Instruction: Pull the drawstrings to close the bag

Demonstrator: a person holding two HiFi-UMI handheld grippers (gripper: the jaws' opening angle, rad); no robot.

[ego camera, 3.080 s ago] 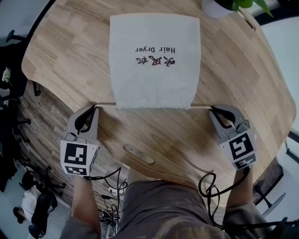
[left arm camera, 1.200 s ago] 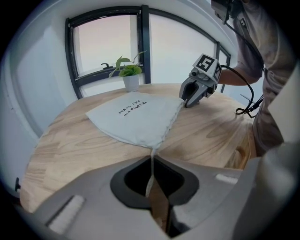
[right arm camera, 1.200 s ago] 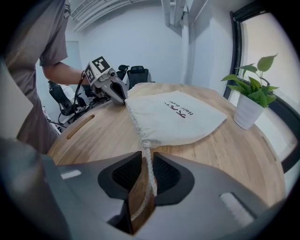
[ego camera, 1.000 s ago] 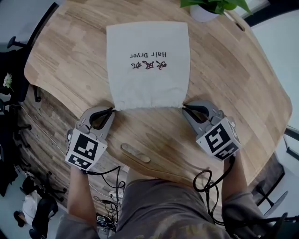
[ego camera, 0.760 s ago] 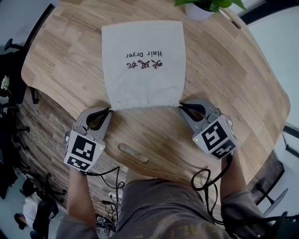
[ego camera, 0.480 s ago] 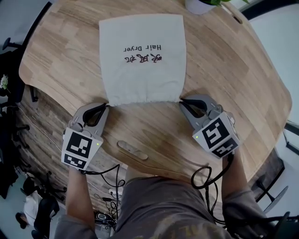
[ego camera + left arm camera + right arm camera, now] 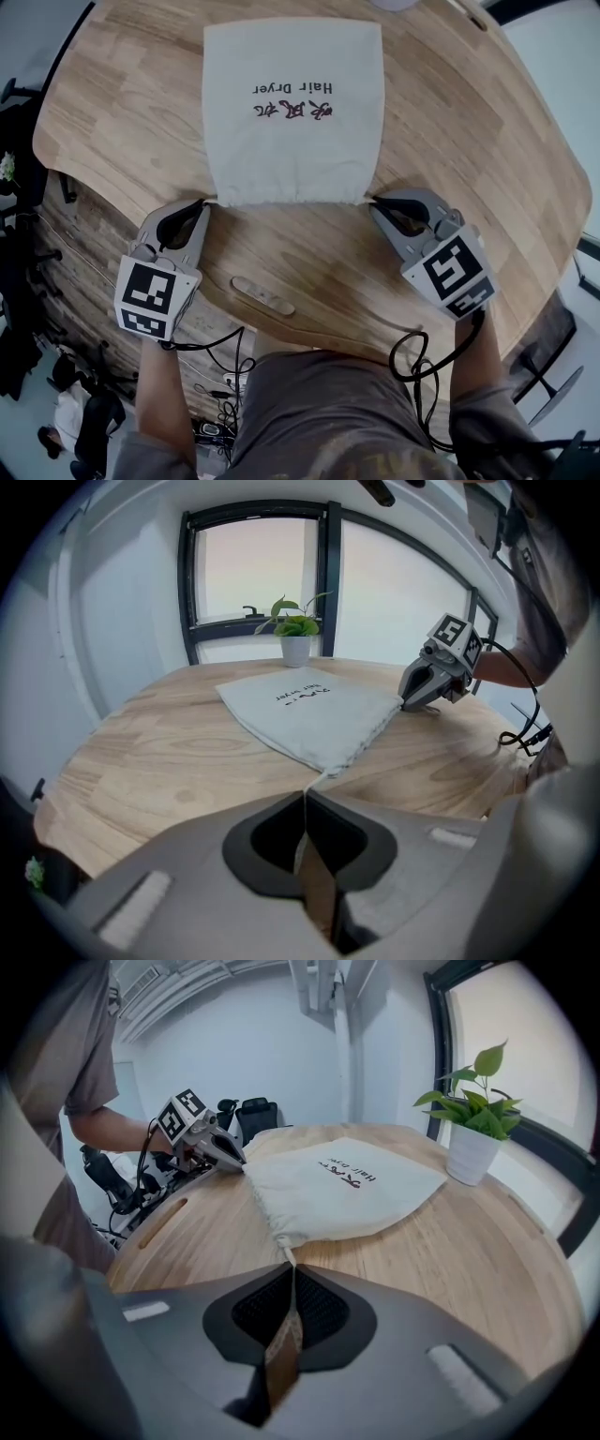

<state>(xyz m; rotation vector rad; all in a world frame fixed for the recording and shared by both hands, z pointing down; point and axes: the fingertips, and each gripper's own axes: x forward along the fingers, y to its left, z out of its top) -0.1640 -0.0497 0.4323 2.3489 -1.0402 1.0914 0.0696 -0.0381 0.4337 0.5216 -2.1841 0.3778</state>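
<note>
Lying flat on wooden table point(image 7: 469, 141): white drawstring bag point(image 7: 292, 112), gathered mouth at near edge. Left gripper point(image 7: 201, 204) clenched on left drawstring point(image 7: 314, 782) at near-left corner. Right gripper point(image 7: 374, 201) clenched on right drawstring point(image 7: 284, 1258) at near-right corner. Potted plant point(image 7: 473, 1129) far of bag.

bag point(image 7: 292, 122) on table point(image 7: 487, 187) | left gripper point(image 7: 201, 204) at left drawstring point(image 7: 316, 781) | right gripper point(image 7: 374, 200) at right drawstring point(image 7: 286, 1255)

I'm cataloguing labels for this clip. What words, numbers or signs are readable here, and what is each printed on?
"Hair Dryer": printed on the white bag, upside down in the head view.
A line of characters next to it on the bag: too stylised to read.
On the left claw and right claw: marker squares with black-and-white patterns, no words.
Nothing else is readable.
</note>
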